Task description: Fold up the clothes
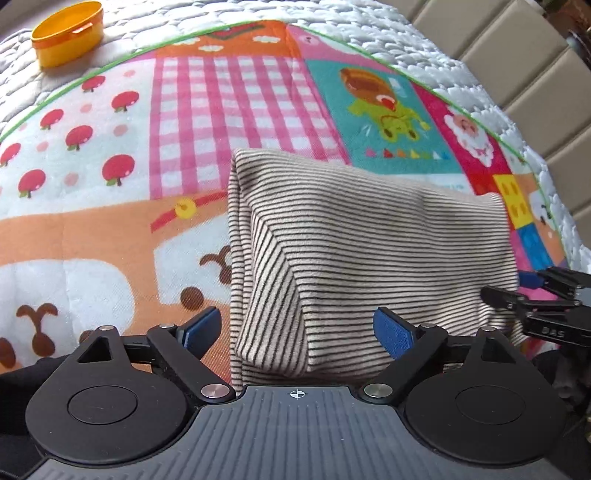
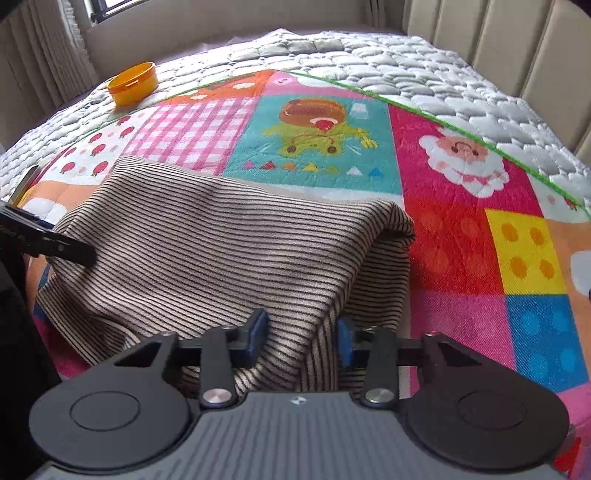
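A beige garment with thin dark stripes [image 1: 351, 251] lies folded on a colourful patchwork blanket [image 1: 92, 229]. My left gripper [image 1: 295, 332] is open, its blue pads on either side of the garment's near left corner. My right gripper [image 2: 301, 336] is open too, its pads straddling the near right corner of the garment [image 2: 221, 251]. The right gripper also shows at the right edge of the left wrist view [image 1: 535, 295]. The left gripper shows at the left edge of the right wrist view [image 2: 55, 243], touching the cloth.
An orange round tub [image 1: 68, 33] stands on the white quilted mattress [image 1: 406, 37] at the far left; it also shows in the right wrist view [image 2: 133, 83]. A beige padded headboard [image 2: 498, 44] runs along the far right. A window and curtain [image 2: 44, 48] are at the back left.
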The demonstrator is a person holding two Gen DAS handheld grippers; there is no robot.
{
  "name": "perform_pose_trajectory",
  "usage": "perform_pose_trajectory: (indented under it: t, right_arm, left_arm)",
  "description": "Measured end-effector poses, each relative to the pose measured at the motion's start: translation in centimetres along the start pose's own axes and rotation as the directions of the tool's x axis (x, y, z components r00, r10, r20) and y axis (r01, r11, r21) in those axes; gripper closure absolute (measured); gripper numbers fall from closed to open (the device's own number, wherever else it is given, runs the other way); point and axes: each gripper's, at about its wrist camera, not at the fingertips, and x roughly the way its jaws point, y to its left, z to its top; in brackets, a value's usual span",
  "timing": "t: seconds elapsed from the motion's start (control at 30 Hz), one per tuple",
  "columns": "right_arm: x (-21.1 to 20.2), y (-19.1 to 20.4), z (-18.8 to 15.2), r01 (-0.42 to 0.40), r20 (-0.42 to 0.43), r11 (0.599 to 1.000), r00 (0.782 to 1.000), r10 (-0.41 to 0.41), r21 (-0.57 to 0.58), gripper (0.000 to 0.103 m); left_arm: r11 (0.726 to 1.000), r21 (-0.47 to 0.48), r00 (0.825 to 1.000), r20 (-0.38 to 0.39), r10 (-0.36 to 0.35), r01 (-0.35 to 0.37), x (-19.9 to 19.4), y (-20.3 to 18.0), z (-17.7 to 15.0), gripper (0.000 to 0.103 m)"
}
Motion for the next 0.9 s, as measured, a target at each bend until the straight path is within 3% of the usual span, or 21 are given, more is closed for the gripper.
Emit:
perform_pose_trajectory:
  t: [0.13,0.27,0.33,0.47,0.53,0.57,0.6,0.67,0.7,0.77,0.8,0.83,0.9]
  right_arm:
    - [-1.8,0.6,0.9,0.004,0.012,0.997,1.0,-0.004,-0.076,0.087]
    - [-3.6,0.0,1.8,0.02,0.01,0.988,1.0,-0.019,-0.152,0.089]
    - [-2.7,-0.6,1.4,-0.004,-0.046,0.99,0.999,-0.003,-0.141,0.089]
    - [0.1,-0.4,-0.3,-0.005,-0.13,0.987,0.991,-0.016,-0.162,0.085]
    - [0.2,-0.6,-0.2,-0.004,-0.129,0.989,0.991,-0.015,-0.148,0.08]
    - [0.0,-0.9,-0.1,0.009,-0.124,0.99,0.992,-0.026,-0.139,0.067]
    - [-0.1,-1.2,0.1,0.027,-0.116,0.991,0.992,-0.043,-0.132,0.043]
    - [-0.7,-2.4,0.4,0.057,-0.079,0.994,0.995,-0.064,-0.089,0.021]
    - [-0.9,-3.4,0.7,0.052,-0.055,0.998,0.997,-0.053,-0.019,0.015]
    - [-1.2,-5.6,1.2,0.027,-0.005,0.988,1.0,-0.027,0.15,0.003]
    - [-1.0,-6.4,1.3,0.016,0.021,0.974,1.0,-0.022,0.226,0.0]
    - [-0.6,-7.1,1.3,0.005,0.047,0.955,0.999,-0.02,0.297,0.0]
    - [0.2,-8.6,1.3,-0.022,0.099,0.901,0.995,-0.023,0.433,0.0]
  left_arm:
    - [0.996,0.085,1.0,0.024,0.015,-0.017,-0.9,-1.5,-0.3,0.068]
    - [0.99,0.141,1.0,0.012,-0.023,0.021,-4.4,-2.6,-0.1,0.076]
    - [0.985,0.17,0.999,0.004,-0.041,0.04,-5.7,-2.9,-0.3,0.076]
    - [0.981,0.193,0.997,-0.07,0.042,-0.028,-3.8,-2.6,-1.5,0.076]
    - [0.984,0.165,0.987,-0.129,0.091,-0.069,-1.5,-1.7,-2.0,0.067]
    - [0.986,0.149,0.984,-0.149,0.097,-0.075,-0.8,-1.3,-2.1,0.064]
    - [0.988,0.136,0.982,-0.161,0.098,-0.077,-0.5,-1.1,-2.1,0.06]
    - [0.988,0.133,0.982,-0.159,0.1,-0.079,-1.0,-1.2,-1.8,0.054]
    - [0.988,0.132,0.985,-0.145,0.095,-0.075,-1.8,-1.4,-1.6,0.052]
    - [0.993,0.112,0.993,-0.108,0.043,-0.031,-3.8,-1.7,-1.2,0.045]
    - [0.997,0.078,0.995,-0.094,-0.013,0.02,-4.7,-1.6,-1.1,0.034]
    - [0.996,0.036,0.993,-0.084,-0.08,0.084,-5.4,-1.5,-1.1,0.022]
    - [0.975,-0.06,0.973,-0.08,-0.216,0.212,-5.7,-1.5,-1.3,0.017]
